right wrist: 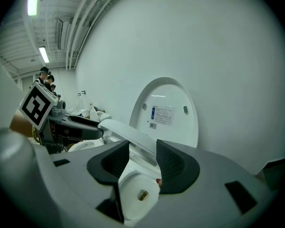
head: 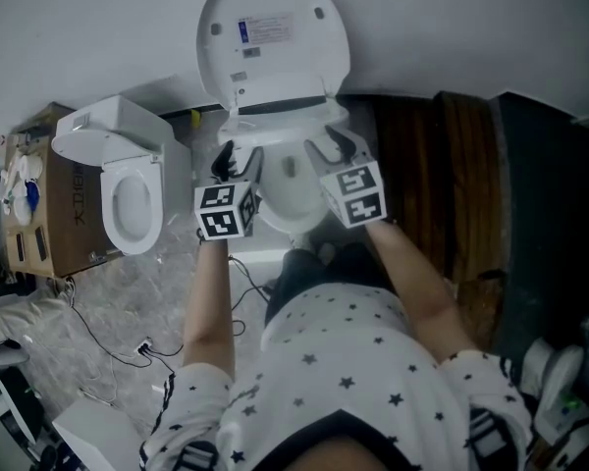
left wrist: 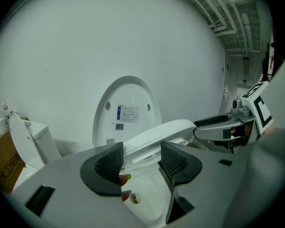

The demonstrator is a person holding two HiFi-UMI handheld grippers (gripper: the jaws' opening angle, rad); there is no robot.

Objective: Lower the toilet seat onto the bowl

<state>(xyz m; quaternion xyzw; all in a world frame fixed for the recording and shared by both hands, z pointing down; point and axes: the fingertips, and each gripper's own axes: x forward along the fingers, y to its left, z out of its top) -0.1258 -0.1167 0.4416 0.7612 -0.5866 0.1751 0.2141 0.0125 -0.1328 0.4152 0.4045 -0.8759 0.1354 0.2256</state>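
Against the wall: lid (head: 273, 32) stands upright, its label facing the room.
Seat (left wrist: 156, 132): partway between lid and bowl, tilted, with the hinge end low at the back and the front edge raised clear of the rim.
Bowl (head: 287, 202): open beneath the seat, white, with a small brownish thing at the bottom that I cannot make out.
Left gripper (left wrist: 141, 158): on the seat's left side, angled down toward the bowl. The jaws stand one on each side of the rim, and the seat fills the gap between the ribbed pads.
Right gripper (right wrist: 142, 160): on the seat's right side, opposite the other, angled down the same way. Its jaws are part closed with the seat's rim running up between them.
Grip: the pads seem to press on the seat at both sides, though the contact itself is hard to see from any view.
Seat to grippers: it spans from one gripper across to the other, with each gripper on a side limb forward of the hinge.
Fingertip (left wrist: 126, 177): shows just under the left gripper's left jaw, over the bowl.
Off to the left: second toilet (head: 128, 184), seat down, lid up, with a box (head: 39, 214) beside it.
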